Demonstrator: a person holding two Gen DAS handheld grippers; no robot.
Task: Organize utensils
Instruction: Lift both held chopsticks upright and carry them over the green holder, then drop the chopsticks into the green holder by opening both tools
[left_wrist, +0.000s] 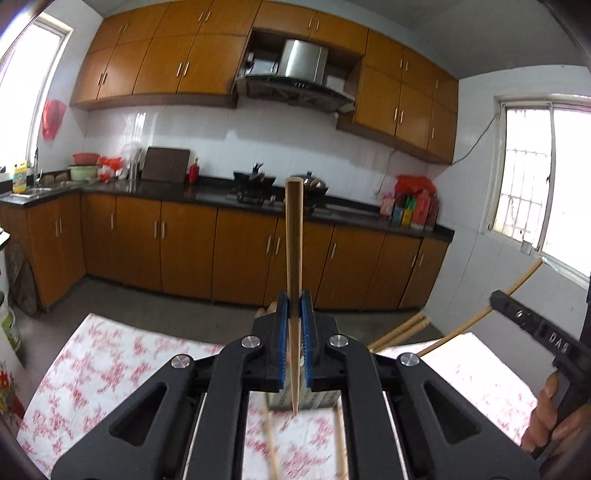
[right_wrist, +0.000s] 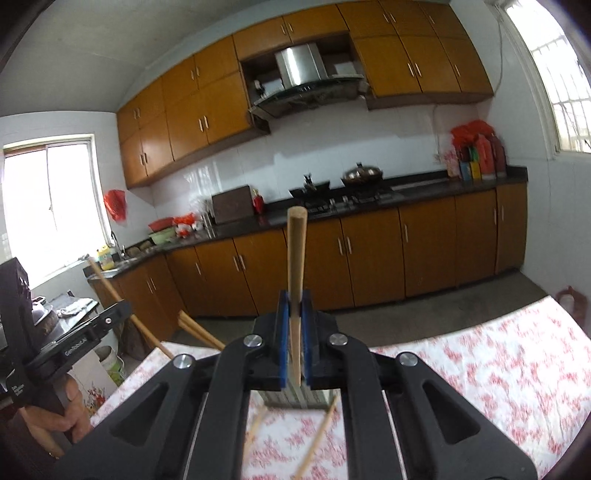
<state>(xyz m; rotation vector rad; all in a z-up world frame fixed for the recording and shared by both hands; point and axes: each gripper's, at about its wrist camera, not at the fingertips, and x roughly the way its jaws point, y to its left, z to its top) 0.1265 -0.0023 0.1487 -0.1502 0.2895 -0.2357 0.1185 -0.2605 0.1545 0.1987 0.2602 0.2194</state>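
A: What's the biggest thing in sight?

B: The run of orange-brown cabinets (left_wrist: 184, 240) across the far wall, under a dark counter (left_wrist: 207, 192) with a wok (left_wrist: 255, 179) on the stove. Nearer, the tabletop (left_wrist: 110, 362) in its white cloth with red flowers.

A: And on the tabletop?

B: A metal holder (right_wrist: 295, 400), mostly hidden behind the gripper bodies, standing on the cloth. Two loose chopsticks (right_wrist: 317, 439) lie in front of it (blurred, so I can't tell whether they touch it).

A: The left gripper?

B: The left gripper (left_wrist: 295, 306) is closed narrow on a wooden chopstick (left_wrist: 294, 236), its blue pads pressing both sides. The stick stands upright, thick end up, thin tip pointing down near the holder.

A: The right one?

B: Much the same. The right gripper (right_wrist: 294, 306) clamps its own chopstick (right_wrist: 296, 251), upright with the thick end up. In the left wrist view it appears at the right edge, held in a hand (left_wrist: 546, 417), beside more sticks (left_wrist: 402, 332) poking up over the tabletop's far edge.
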